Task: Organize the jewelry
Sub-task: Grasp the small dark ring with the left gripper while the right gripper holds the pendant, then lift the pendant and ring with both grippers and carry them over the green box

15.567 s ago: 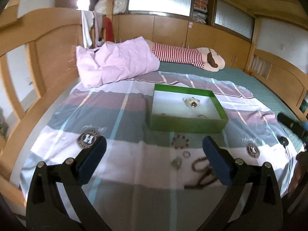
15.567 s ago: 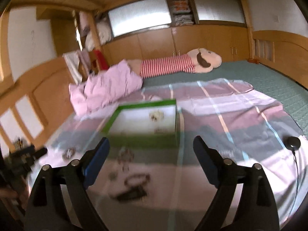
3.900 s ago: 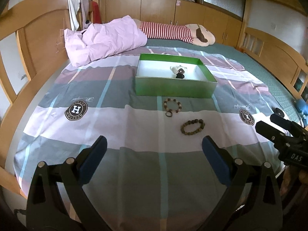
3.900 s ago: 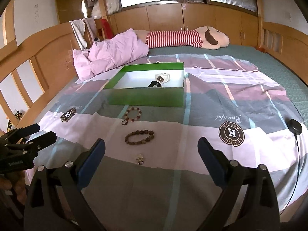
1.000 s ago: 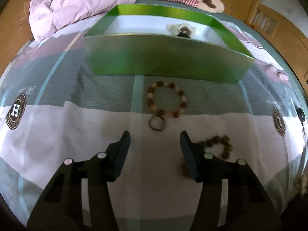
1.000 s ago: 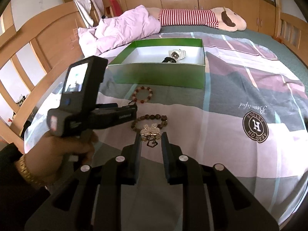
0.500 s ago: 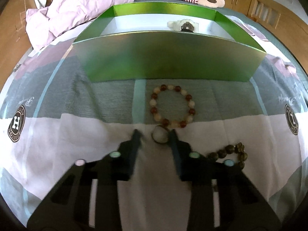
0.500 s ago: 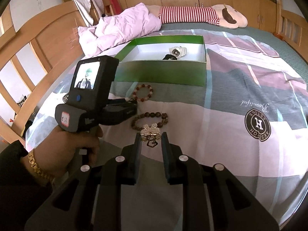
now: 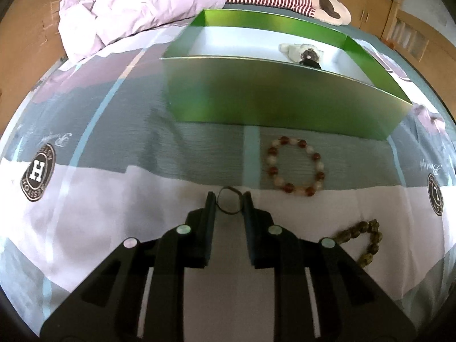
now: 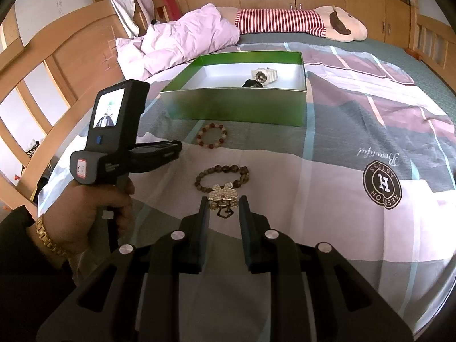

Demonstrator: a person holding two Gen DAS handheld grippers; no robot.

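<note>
My left gripper (image 9: 228, 201) has a thin dark ring (image 9: 229, 203) between its pads, and the jaws are closing on it just above the bedspread. A red-and-white bead bracelet (image 9: 296, 168) lies to its right, in front of the green box (image 9: 285, 108). That box holds a white watch (image 9: 302, 52). A dark bead bracelet (image 9: 362, 242) lies at the near right. My right gripper (image 10: 223, 205) is shut on a pearl flower brooch (image 10: 223, 195), held over the dark bead bracelet (image 10: 222, 171). In the right wrist view, a hand carries the left gripper (image 10: 175, 149) near the red-and-white bracelet (image 10: 212, 135).
The green box (image 10: 236, 108) stands mid-bed on a striped bedspread. A pink quilt (image 10: 182, 40) and a striped plush toy (image 10: 285, 21) lie behind it. Wooden bed rails (image 10: 74, 57) run along the left side. The person's sleeve and wrist (image 10: 42, 233) fill the lower left.
The left jaws closed from wide apart onto the ring. The left gripper then shifted left, carrying the ring away from the red-and-white bracelet. The right gripper kept still with the brooch.
</note>
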